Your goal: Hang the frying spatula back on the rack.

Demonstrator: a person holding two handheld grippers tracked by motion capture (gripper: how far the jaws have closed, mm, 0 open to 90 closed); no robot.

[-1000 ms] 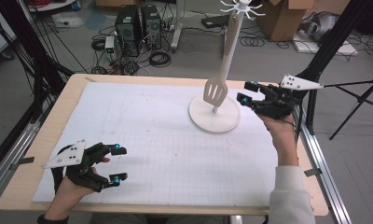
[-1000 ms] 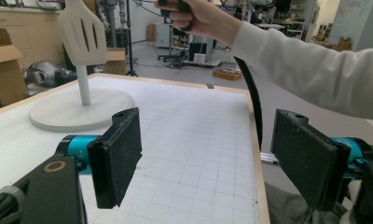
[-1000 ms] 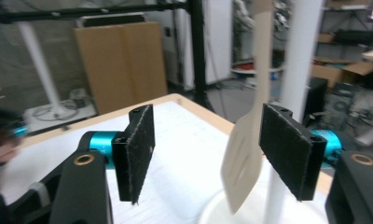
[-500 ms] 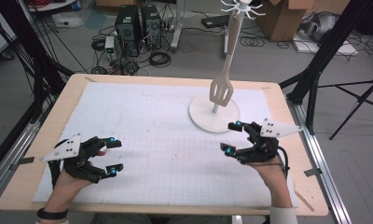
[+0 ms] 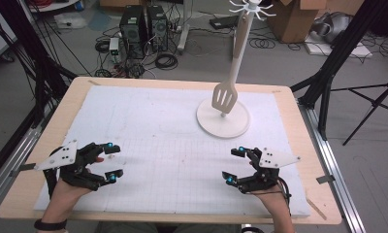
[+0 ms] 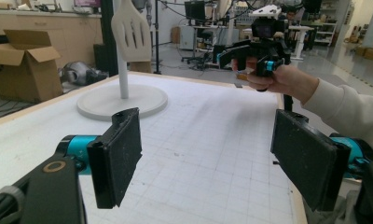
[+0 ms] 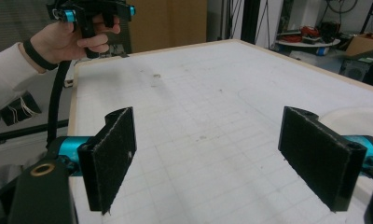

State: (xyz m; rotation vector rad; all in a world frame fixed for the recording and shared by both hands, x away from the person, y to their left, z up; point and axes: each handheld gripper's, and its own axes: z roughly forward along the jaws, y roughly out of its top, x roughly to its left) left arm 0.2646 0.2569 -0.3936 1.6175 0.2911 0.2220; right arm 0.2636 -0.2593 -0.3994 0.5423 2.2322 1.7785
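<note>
spatula (image 5: pixel 224 96): white, slotted; hangs blade-down on stand (image 5: pixel 223 119) | far right

spatula (image 5: pixel 224 95): white | mat (image 5: pixel 148 141): white, faint grid | jaws: black

Matt white spatula (image 5: pixel 224 96), wooden-edged table (image 5: pixel 299 121) (gridded paper-like mat (image 5: pixel 148 131)).
</note>
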